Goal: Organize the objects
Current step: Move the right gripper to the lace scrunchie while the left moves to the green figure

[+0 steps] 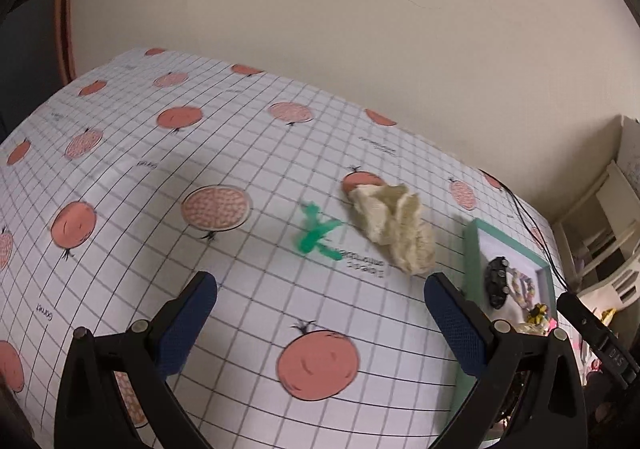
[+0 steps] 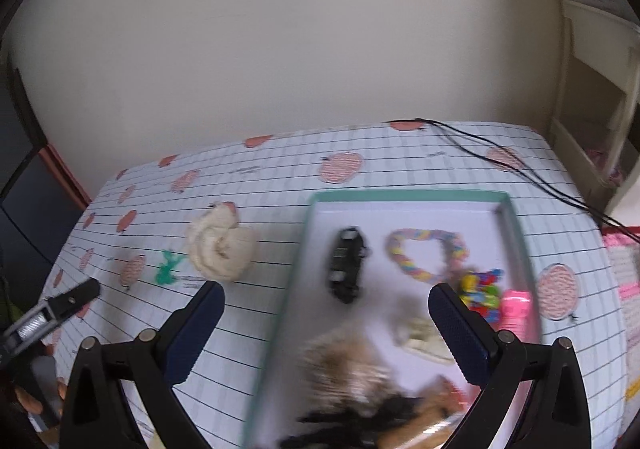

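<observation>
On the gridded tablecloth (image 1: 240, 289), your left gripper (image 1: 320, 295) hangs wide and empty, with the green clip (image 1: 318, 235) and cream cloth (image 1: 394, 227) lying just beyond its fingers. Your right gripper (image 2: 326, 307) is wide too, holding nothing, above the green-rimmed tray (image 2: 408, 196), where a black toy car (image 2: 346, 269), braided ring (image 2: 424, 253) and pink item (image 2: 516, 309) sit.

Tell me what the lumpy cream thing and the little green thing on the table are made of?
The cream lump looks like soft knitted or terry cloth: matte, folded, nubbly. The green piece looks like smooth plastic, thin and bright, though blur leaves that uncertain.
</observation>
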A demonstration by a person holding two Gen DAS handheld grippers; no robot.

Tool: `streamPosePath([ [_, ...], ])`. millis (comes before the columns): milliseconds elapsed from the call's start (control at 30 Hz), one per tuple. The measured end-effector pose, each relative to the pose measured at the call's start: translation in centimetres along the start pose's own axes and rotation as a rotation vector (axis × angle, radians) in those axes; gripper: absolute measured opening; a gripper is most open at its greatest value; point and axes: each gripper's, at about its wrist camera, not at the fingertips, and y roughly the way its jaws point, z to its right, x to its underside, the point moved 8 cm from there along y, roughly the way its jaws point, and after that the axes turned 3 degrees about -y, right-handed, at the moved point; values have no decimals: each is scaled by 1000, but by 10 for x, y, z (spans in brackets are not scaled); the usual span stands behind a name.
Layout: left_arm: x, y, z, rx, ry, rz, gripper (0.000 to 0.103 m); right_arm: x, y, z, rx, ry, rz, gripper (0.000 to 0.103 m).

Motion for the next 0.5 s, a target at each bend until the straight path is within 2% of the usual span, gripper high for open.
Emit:
streamPosePath([
  [333, -9, 3, -25, -30, -45, 27, 103, 7, 33, -82, -75, -89, -36, 102],
  [500, -12, 9, -29, -32, -57, 30, 103, 13, 48, -108, -85, -136, -52, 100],
])
